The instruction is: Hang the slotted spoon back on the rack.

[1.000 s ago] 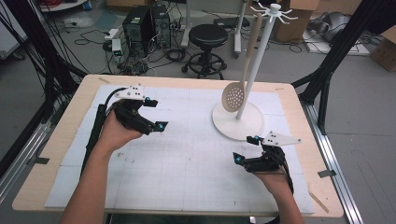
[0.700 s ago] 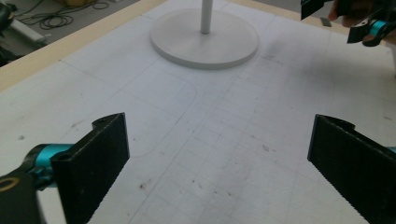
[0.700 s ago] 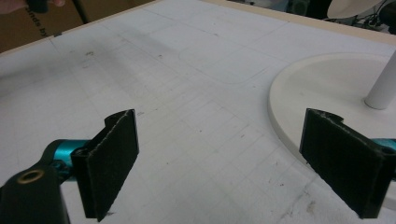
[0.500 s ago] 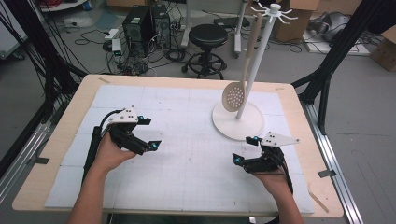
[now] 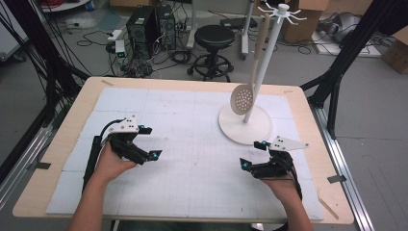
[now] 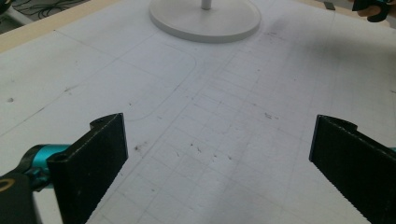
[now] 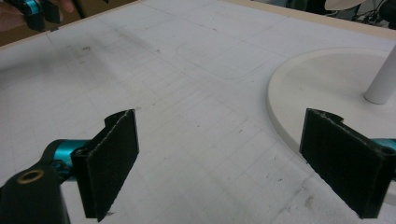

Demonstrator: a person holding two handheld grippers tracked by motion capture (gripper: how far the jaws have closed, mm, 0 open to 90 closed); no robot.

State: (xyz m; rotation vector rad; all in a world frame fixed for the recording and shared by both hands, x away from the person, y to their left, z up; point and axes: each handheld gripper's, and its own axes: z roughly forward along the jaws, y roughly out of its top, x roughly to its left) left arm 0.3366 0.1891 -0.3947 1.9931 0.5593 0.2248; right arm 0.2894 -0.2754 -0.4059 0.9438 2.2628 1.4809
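Left gripper gapes wide, empty; right gripper likewise, seemingly just beside the stand base

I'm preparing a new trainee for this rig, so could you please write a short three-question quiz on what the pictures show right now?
1. True or false: the slotted spoon lies flat on the white mat.
2. Which gripper is nearer the stand's round base? A) left gripper B) right gripper
3. Fill in: both grippers' jaws stand ____ with nothing between them.

Key
1. False: it hangs by its handle from the top of the stand, its bowl just above the base.
2. B: in the right gripper view the base lies close beside one jaw; in the left gripper view it sits far ahead.
3. open
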